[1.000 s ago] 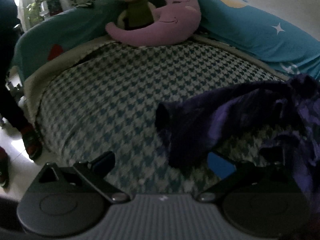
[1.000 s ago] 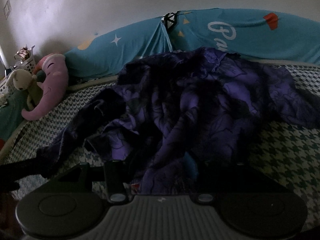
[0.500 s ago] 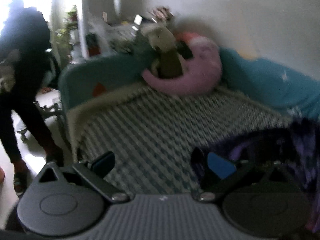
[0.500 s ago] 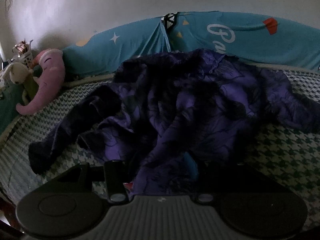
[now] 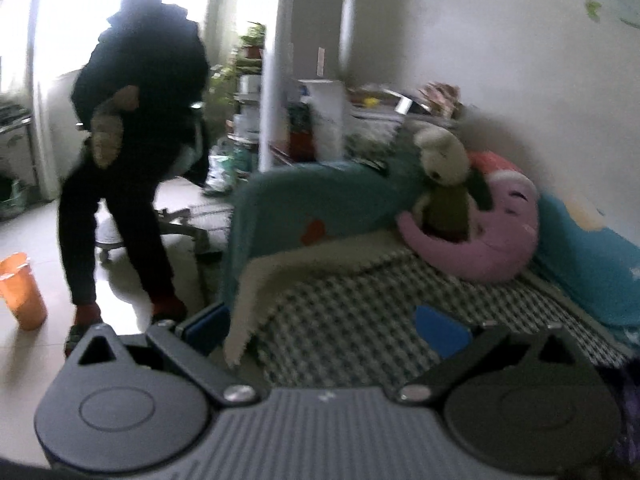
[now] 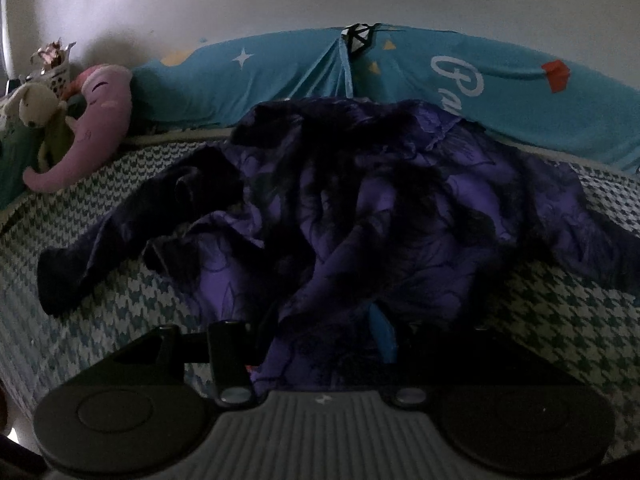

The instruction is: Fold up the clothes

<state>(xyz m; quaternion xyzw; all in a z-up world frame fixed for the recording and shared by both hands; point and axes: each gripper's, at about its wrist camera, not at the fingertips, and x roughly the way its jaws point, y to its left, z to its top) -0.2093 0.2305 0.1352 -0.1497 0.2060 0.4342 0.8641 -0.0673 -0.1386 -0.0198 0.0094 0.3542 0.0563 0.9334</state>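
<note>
Right wrist view: crumpled purple patterned garment [image 6: 360, 216] heaped mid-bed near the back edge, hem pinched in right claw [image 6: 320, 344]. Left claw [image 5: 320, 332] released, empty, aimed away. Risk: one-sided pull bunching fabric.

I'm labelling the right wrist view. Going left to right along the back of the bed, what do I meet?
Cream plush bunny → pink moon pillow → purple garment → red patch on the teal bolster.

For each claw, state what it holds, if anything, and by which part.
Right claw grips the purple garment at its near edge. Left claw holds nothing.
</note>
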